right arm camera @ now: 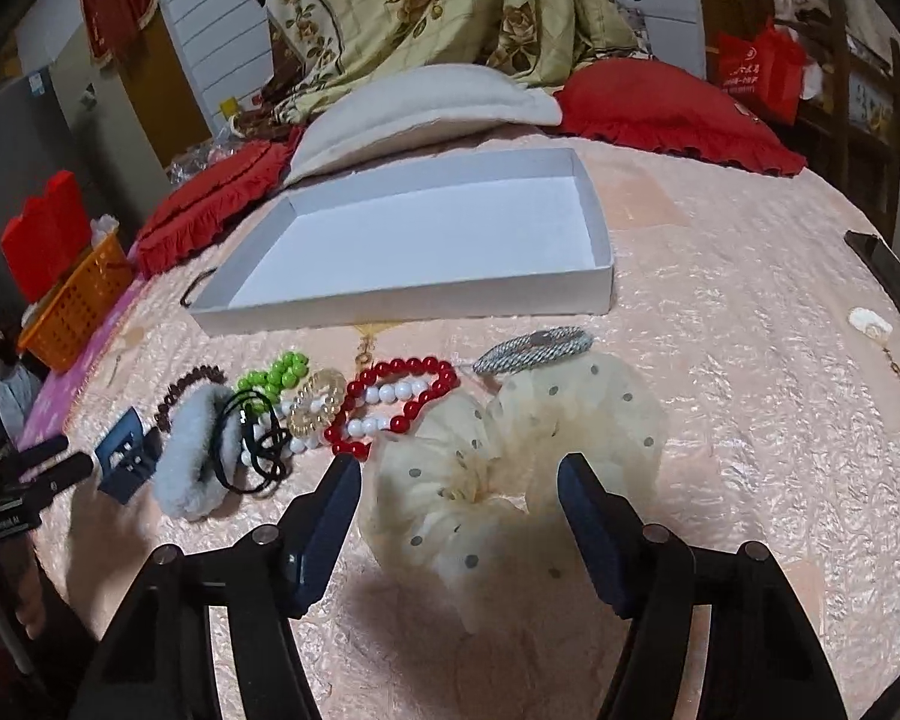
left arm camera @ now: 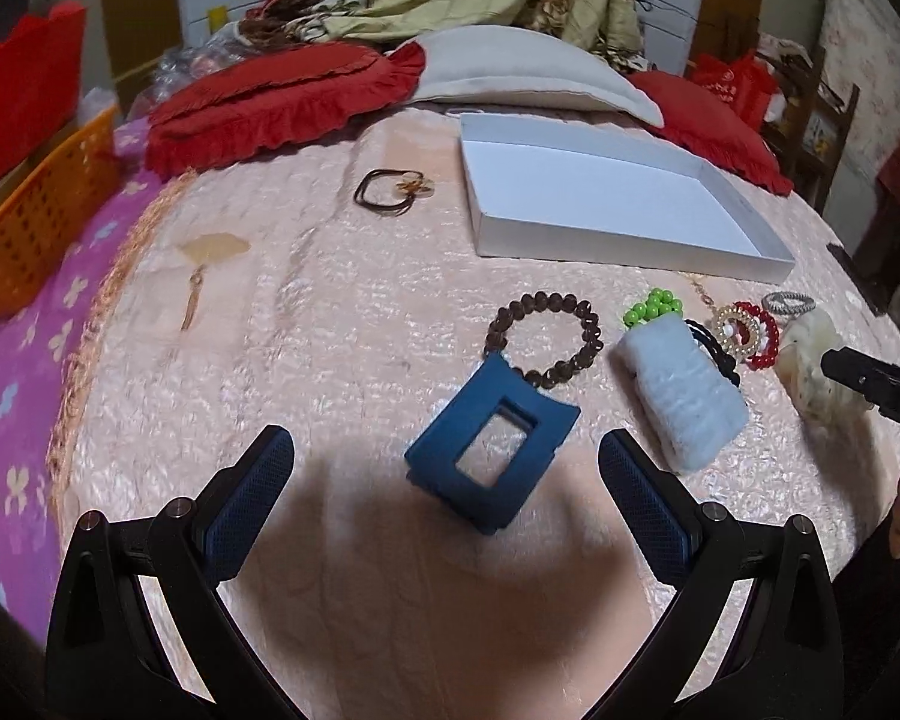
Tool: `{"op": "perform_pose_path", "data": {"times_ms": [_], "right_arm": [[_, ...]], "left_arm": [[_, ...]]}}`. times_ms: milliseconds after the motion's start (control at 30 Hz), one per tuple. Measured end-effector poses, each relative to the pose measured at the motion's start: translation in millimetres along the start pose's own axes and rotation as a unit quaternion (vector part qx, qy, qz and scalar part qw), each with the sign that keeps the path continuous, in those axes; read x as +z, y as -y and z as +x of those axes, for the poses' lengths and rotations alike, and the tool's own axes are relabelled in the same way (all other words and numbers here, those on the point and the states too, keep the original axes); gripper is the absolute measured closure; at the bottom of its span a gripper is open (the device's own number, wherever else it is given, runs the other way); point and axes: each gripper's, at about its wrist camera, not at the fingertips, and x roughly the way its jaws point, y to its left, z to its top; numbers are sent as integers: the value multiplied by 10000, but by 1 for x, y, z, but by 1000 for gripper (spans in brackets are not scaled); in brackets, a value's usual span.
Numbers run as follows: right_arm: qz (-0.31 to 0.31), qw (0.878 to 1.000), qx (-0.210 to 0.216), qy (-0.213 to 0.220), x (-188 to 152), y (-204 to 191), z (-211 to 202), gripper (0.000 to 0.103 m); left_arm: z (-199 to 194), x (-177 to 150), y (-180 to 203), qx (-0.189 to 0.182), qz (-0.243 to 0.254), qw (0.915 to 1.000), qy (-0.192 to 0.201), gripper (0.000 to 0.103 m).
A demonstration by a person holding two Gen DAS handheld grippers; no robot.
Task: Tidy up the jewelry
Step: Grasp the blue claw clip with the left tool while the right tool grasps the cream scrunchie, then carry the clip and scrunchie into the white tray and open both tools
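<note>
Meanwhile, left gripper (left arm camera: pixel 447 468) hangs with jaws wide astride the blue clip (left arm camera: pixel 491 449) and right gripper (right arm camera: pixel 459 489), jaws part-open, flanks the cream scrunchie (right arm camera: pixel 510 450), both on the bed short of the empty box (right arm camera: pixel 402 300), probably their destination.

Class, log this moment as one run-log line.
left gripper: open over blue hair claw | right gripper: open around cream dotted bow | white box: empty

Blue rectangular hair claw (left arm camera: pixel 491 451) on pink bedspread (left arm camera: pixel 342 312), between wide-apart left gripper (left arm camera: pixel 447 456) fingers (left arm camera: pixel 252 480).
</note>
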Motion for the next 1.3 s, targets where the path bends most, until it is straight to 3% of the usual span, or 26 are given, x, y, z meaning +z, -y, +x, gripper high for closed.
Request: {"op": "perform_pose_path", "data": {"times_ms": [367, 400, 467, 533, 700, 800, 900, 1300], "right_arm": [[-385, 9991, -20, -165, -2, -6, 20, 37], [-374, 9991, -3, -176, -2, -6, 20, 37], [-348, 9993, 35, -165, -2, -4, 19, 37], [-383, 9991, 31, -168, -3, -5, 19, 47], [-423, 9988, 55, -238, -9, -3, 19, 67], [-314, 9990, 215, -238, -10, 2, 14, 81], [-263, 9991, 319, -119, -10, 6, 2, 86], [-329, 9959, 718, 433, -6, 2, -67, 89]], "left_arm": [[25, 5, 19, -73, 519, 9981, -317, 2], [26, 4, 19, -171, 473, 9981, -354, 6], [28, 4, 21, -290, 408, 9976, -486, 25], [30, 2, 23, -189, 394, 9976, -545, 39], [26, -2, 22, -104, 202, 9981, -580, 48], [16, -2, 22, -12, 82, 9987, -511, 48], [-4, -1, 23, 14, -12, 9994, -335, 48], [-71, 14, 42, -117, 116, 9997, 191, 48]]}}
